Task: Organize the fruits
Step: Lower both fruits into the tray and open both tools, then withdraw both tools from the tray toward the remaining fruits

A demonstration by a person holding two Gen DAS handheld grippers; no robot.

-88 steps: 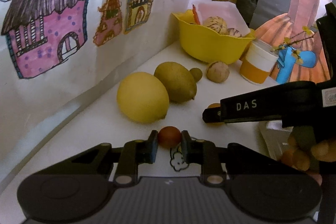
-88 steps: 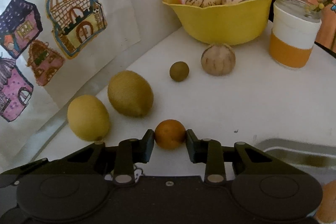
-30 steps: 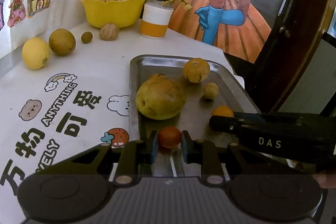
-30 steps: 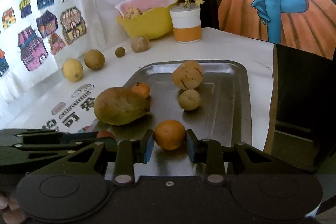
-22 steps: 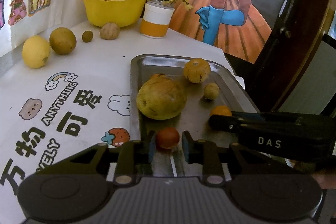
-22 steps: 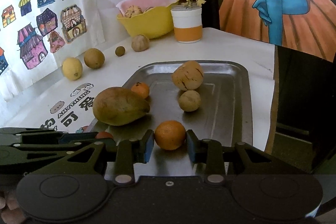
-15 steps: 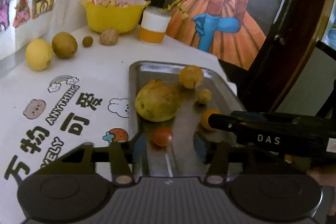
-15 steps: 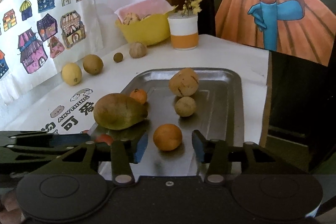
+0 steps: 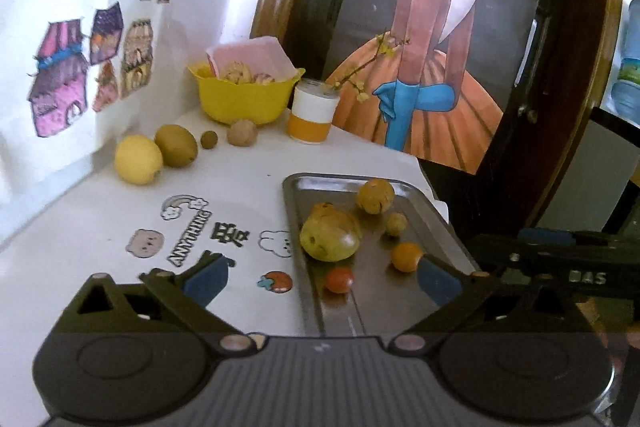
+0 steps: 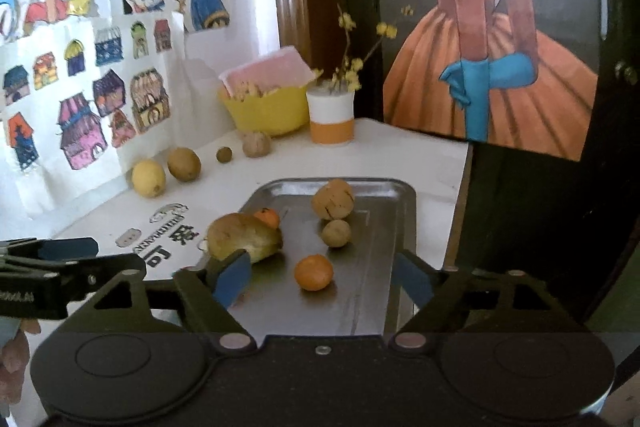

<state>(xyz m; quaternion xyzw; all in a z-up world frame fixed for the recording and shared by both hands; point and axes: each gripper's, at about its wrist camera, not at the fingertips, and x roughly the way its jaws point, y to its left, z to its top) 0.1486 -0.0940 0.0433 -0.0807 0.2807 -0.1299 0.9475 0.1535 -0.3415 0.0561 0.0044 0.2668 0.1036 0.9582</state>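
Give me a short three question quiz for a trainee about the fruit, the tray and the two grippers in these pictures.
1. True or false: the left gripper holds the small red round fruit.
2. Where does the small orange round fruit lie? A) in the yellow plastic bowl B) on the silver metal tray C) on the white table
3. How many loose fruits lie in a row on the table near the wall?

Key: 1 false, both grippers are open and empty, right gripper too. 2 B. 3 four.
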